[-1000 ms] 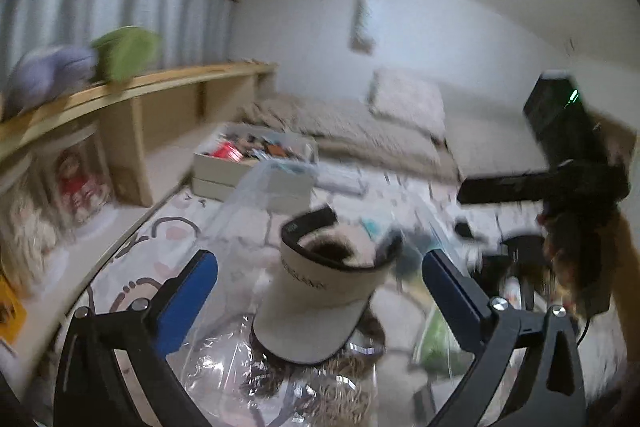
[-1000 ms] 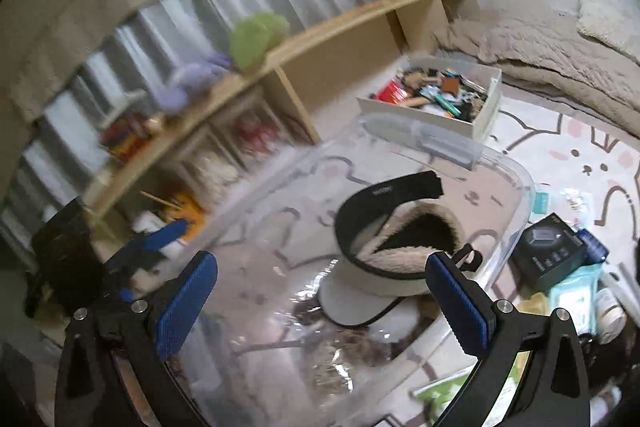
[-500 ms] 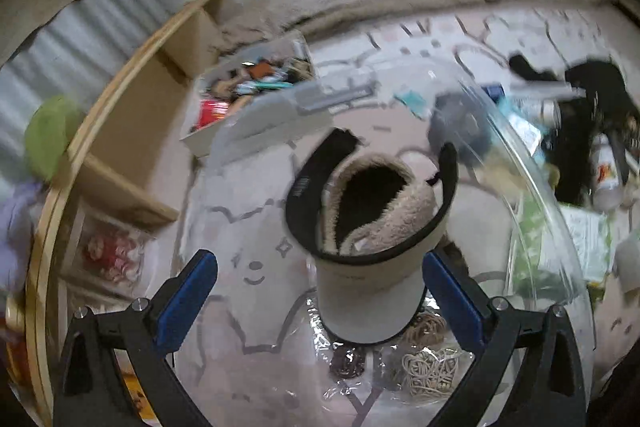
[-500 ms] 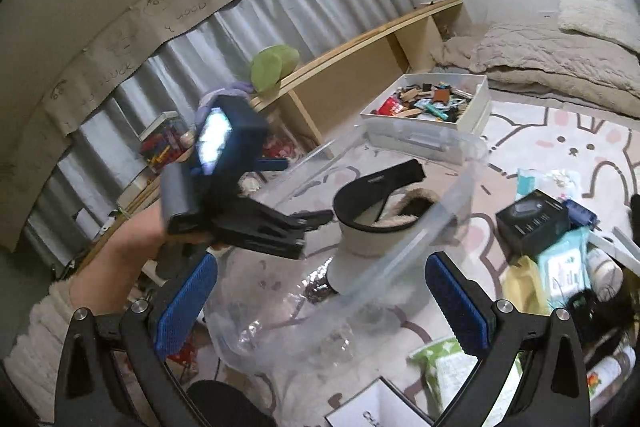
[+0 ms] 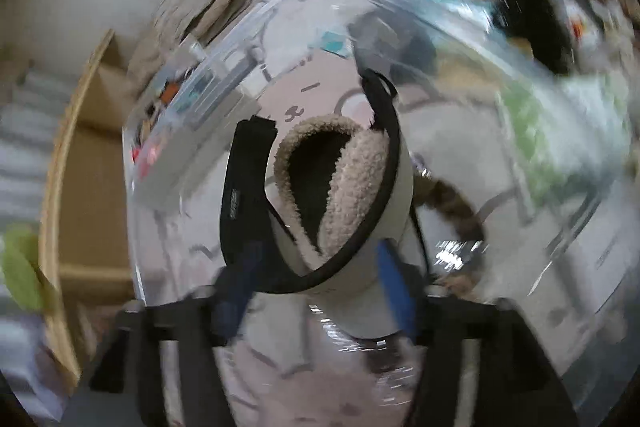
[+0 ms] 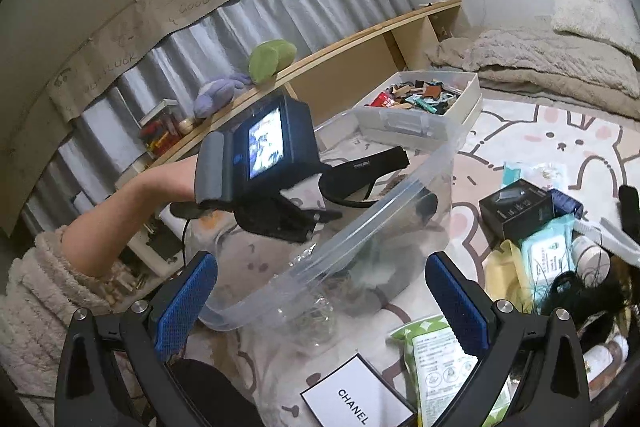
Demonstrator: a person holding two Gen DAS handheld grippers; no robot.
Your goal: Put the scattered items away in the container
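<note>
The left gripper (image 5: 316,287) reaches down into the clear bin (image 6: 360,223), its jaws closing around the lower part of the visor (image 5: 320,195), which sits between them; blur hides whether the pads already press on it, so I take them as not yet clamped. The visor, cream with a black band and a fleecy lining, stands inside the bin on the rabbit rug (image 6: 560,143). The right gripper (image 6: 320,299) hovers just outside the bin's near rim, jaws wide apart and holding nothing. Beyond it lie the loose items: a black box (image 6: 516,207), a wipes pack (image 6: 548,259), a green packet (image 6: 444,359) and a white card (image 6: 356,399). The step in hand looks like settling the visor in the bin. Next, probably, the right gripper needs to drop onto one nearby item and close on it.
</note>
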